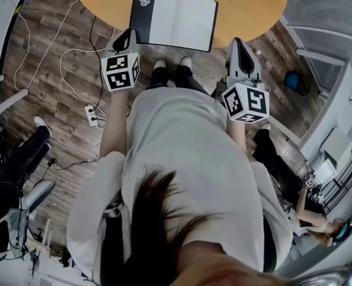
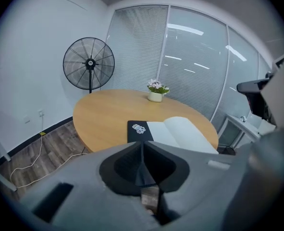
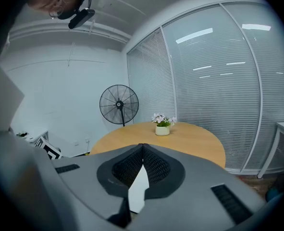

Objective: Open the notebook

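The notebook (image 1: 176,19) lies open on the round wooden table (image 1: 253,5), black cover flap at the left and white pages up; the left gripper view also has the notebook (image 2: 180,134), just beyond the jaws. My left gripper (image 1: 127,39) hovers at the table's near edge by the notebook's left corner, its jaws together with nothing between them (image 2: 142,143). My right gripper (image 1: 238,43) hangs to the right of the notebook, off its near right corner, jaws meeting at the tip and holding nothing (image 3: 142,146).
A small flower pot (image 2: 155,91) stands at the table's far side. A standing fan (image 2: 89,64) is by the wall beyond. White cables (image 1: 44,46) and a power strip (image 1: 92,117) lie on the wooden floor at left. Another person's legs (image 1: 21,159) show at left.
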